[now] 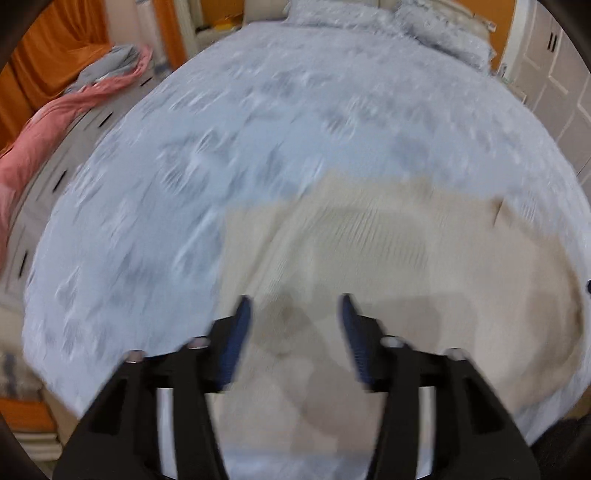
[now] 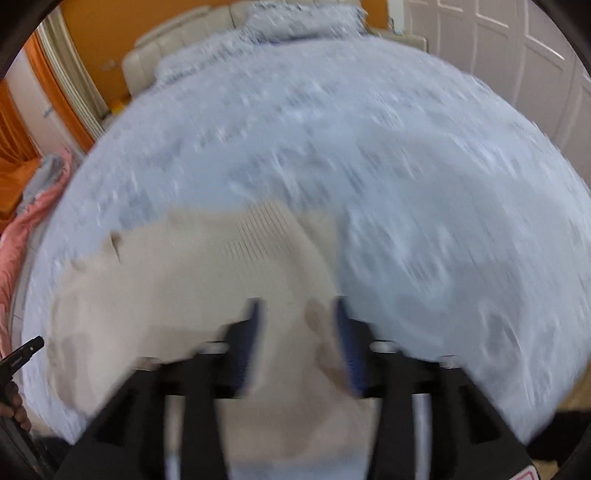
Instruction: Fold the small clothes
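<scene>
1. Left wrist view: The left gripper (image 1: 293, 306) hangs above a bed (image 1: 258, 122) with its jaws spread wide, nothing between the blue-padded fingers (image 1: 236, 343). A beige ribbed garment (image 1: 388, 240) lies flat on the pale blue bedspread, at the near right of the bed, directly under and beyond the gripper. The picture is smeared by motion blur. Far across the bed sits a pillow (image 1: 443, 33) in the same blue print. At the left, a pink cloth (image 1: 48, 122) is draped over a white dresser (image 1: 44, 192), with orange curtains (image 1: 55, 40) behind. White panelled doors (image 1: 561, 85) stand at the far right.

2. Right wrist view: The right gripper (image 2: 297, 310) hangs with its jaws also spread apart and holding nothing, over the right edge of the same beige garment (image 2: 184, 266), which here lies at the near left of the bed (image 2: 406, 147). This frame is blurred too. At the left edge, the tip of the other gripper (image 2: 22, 354) shows beside a hand (image 2: 14, 406). White doors (image 2: 517, 48) fill the far right; an orange wall (image 2: 110, 33) the far left.
</scene>
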### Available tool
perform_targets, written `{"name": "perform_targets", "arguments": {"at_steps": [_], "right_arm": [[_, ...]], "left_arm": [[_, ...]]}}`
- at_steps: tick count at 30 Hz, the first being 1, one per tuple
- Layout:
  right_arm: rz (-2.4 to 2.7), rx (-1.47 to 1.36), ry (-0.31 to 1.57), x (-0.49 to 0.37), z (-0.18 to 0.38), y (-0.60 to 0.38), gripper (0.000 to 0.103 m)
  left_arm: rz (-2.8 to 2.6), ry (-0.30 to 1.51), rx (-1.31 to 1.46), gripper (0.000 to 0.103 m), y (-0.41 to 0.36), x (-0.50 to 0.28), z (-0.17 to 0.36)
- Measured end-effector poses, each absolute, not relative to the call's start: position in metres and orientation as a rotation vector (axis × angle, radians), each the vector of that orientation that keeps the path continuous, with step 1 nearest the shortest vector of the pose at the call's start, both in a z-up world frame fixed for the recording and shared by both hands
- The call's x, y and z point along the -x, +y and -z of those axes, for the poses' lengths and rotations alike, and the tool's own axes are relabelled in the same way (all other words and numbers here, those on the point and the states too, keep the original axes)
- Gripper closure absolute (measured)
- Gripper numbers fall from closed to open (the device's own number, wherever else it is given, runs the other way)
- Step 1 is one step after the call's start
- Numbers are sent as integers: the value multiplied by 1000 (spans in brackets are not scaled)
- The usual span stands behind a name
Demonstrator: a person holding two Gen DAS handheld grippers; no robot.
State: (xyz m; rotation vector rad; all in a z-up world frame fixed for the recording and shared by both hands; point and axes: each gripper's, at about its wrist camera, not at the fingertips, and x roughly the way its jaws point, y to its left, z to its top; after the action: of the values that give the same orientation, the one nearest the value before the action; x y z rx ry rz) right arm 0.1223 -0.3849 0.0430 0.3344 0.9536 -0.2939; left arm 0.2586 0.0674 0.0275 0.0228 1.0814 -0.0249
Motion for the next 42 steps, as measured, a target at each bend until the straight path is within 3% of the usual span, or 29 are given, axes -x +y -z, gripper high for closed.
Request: {"name": "perform_targets", "arguments": {"at_steps": [4, 5, 6, 7, 9, 12, 14, 17, 18, 22, 25, 27, 28, 29, 30, 34, 36, 39, 40, 41, 42], "right_arm": [[337, -296, 1009, -175, -13, -413, 39], [344, -295, 1053, -187, 1, -418, 44], [321, -307, 1086, -196, 9, -423, 73], [257, -345, 1103, -201, 8, -427, 91], [214, -355, 1027, -201, -16, -428, 95], [171, -354, 855, -187, -61, -432, 96], [195, -367, 828, -188, -59, -444, 96], [278, -366, 1088, -217, 20, -462, 95], [285, -364, 1070, -213, 27, -462, 95], [309, -329, 912, -185, -32, -431, 84], [144, -270, 907, -175, -53, -366, 83], [-94, -300, 1011, -176, -34, -300, 85], [-149, -293, 1046, -174, -24, -280, 88], [-183, -252, 1086, -172, -12, -258, 97], [-181, -176, 1125, -167, 5, -242, 97], [-36, -297, 1108, -138, 7, -317, 103], [181, -305, 1116, -115, 5, -376, 100], [286, -373, 1116, -83, 4, -438, 103], [340, -374, 1109, -77, -4, -444, 103], [341, -350, 1090, -74, -13, -439, 94], [328, -340, 1071, -73, -20, -433, 90]], "left_arm": [[22, 1145, 34, 38, 59, -312, 1], [15, 1155, 33, 39, 60, -319, 9], [21, 1180, 28, 63, 58, -325, 20], [38, 1205, 27, 86, 58, -331, 25], [56, 1159, 75, 95, 62, -332, 11], [71, 1099, 104, 95, 71, -335, -5], [44, 1133, 48, 95, 68, -344, 10], [9, 1185, 21, 94, 68, -350, 36], [4, 1168, 12, 92, 67, -346, 28], [9, 1039, -49, 91, 49, -308, -27], [124, 1036, -22, 90, 20, -272, -35], [198, 1150, 9, 89, -4, -252, -6], [195, 1186, -11, 89, -10, -244, 7], [189, 1208, -34, 89, -12, -238, 15], [179, 1200, -59, 89, -9, -230, 21], [31, 1162, -146, 89, 48, -211, 12], [-37, 1183, -152, 89, 84, -204, 19], [-11, 1202, 75, 89, 130, -195, 22], [-9, 1183, 179, 84, 140, -189, 16], [-13, 1165, 250, 77, 145, -182, 12], [-43, 1126, 337, 54, 153, -176, 8]]}}
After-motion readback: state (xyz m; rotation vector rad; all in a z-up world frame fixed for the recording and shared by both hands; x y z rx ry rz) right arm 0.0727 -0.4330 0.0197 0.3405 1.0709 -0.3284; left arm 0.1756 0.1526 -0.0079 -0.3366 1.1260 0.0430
